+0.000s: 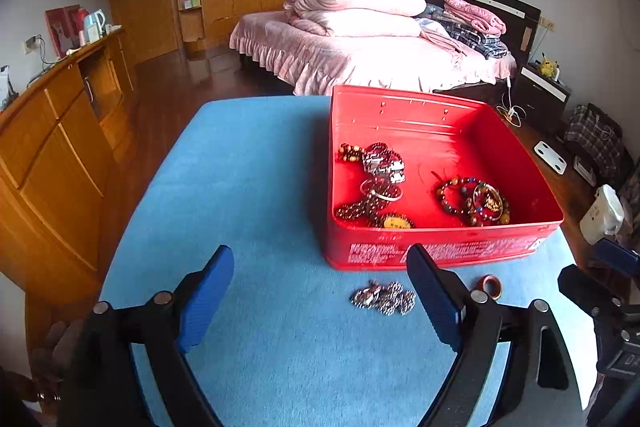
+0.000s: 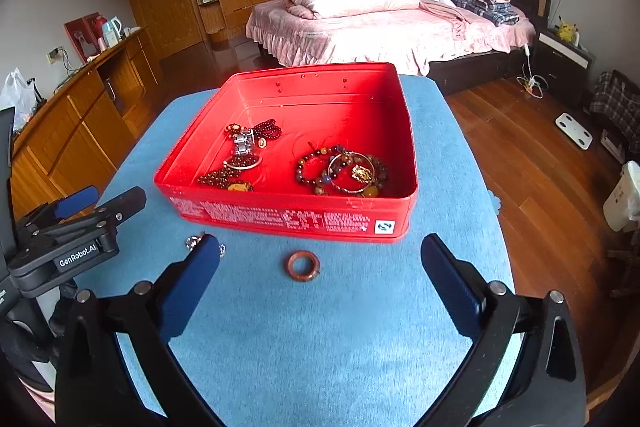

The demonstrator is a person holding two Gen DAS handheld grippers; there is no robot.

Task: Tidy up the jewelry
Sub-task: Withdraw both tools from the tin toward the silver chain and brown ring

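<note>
Blue cloth covers the table (image 2: 320, 347) under both of my tools, and nearest to me the left gripper (image 1: 320, 291) and the right gripper (image 2: 316, 279) each stand spread wide with nothing between the pads, hanging above the cloth and angled down toward the work. Just beyond them, two pieces lie loose on the cloth, short of the box. A silver chain bracelet (image 1: 384, 298) sits bunched up in front of the left gripper, close to its right finger; from the right wrist view only its end shows past a blue pad. A brown ring (image 2: 303, 265) lies flat a little to the right of that chain, nearly centred ahead of the right gripper and apart from the box wall. Farther on, the red tin box (image 2: 280, 219) stands open on the far half of the table. It holds two heaps: on the left a tangle of dark bead strands with a metal watch-like band (image 2: 244, 143), and on the right a cluster of beaded bracelets and bangles (image 2: 344, 173). By my reckoning most of the sorting is done, since the bulk of the jewelry is inside; what I judge is left is lifting the chain and the ring into the box, one for each hand. Beyond the table are a bed (image 2: 380, 27) and wooden cupboards.
</note>
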